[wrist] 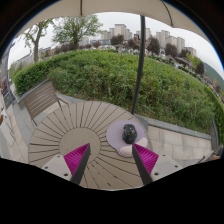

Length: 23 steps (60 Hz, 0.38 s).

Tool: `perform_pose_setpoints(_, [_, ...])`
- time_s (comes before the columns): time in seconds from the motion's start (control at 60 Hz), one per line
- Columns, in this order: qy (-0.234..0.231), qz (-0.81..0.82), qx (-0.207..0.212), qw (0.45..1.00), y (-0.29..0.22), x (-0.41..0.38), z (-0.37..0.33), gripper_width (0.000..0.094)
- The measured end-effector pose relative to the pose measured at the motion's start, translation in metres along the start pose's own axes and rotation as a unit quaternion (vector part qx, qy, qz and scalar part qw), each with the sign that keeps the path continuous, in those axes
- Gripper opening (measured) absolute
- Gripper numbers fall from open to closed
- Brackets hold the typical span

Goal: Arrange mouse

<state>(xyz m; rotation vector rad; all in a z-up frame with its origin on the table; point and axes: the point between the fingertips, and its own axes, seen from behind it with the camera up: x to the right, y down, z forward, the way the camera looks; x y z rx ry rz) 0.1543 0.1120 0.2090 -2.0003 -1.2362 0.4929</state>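
On the round slatted counter [80, 135], the dark mouse [129, 133] sat on a pale round mat [127, 143]. The claw [113, 158] stood open and empty, the mouse just ahead of its fingers.

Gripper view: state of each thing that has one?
gripper: open, holding nothing, above the table
mouse: resting on the mouse pad, beyond the gripper, untouched
mouse pad: lying flat on the table
round slatted table: upright, bearing pad and mouse
chair: upright beside the table, unoccupied
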Motion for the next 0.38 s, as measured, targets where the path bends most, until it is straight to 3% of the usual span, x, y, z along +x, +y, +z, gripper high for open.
perform_pose_setpoints(0.383, [-0.017,-0.016,-0.011,1.000,0.021,-0.021,-0.020,0.0853])
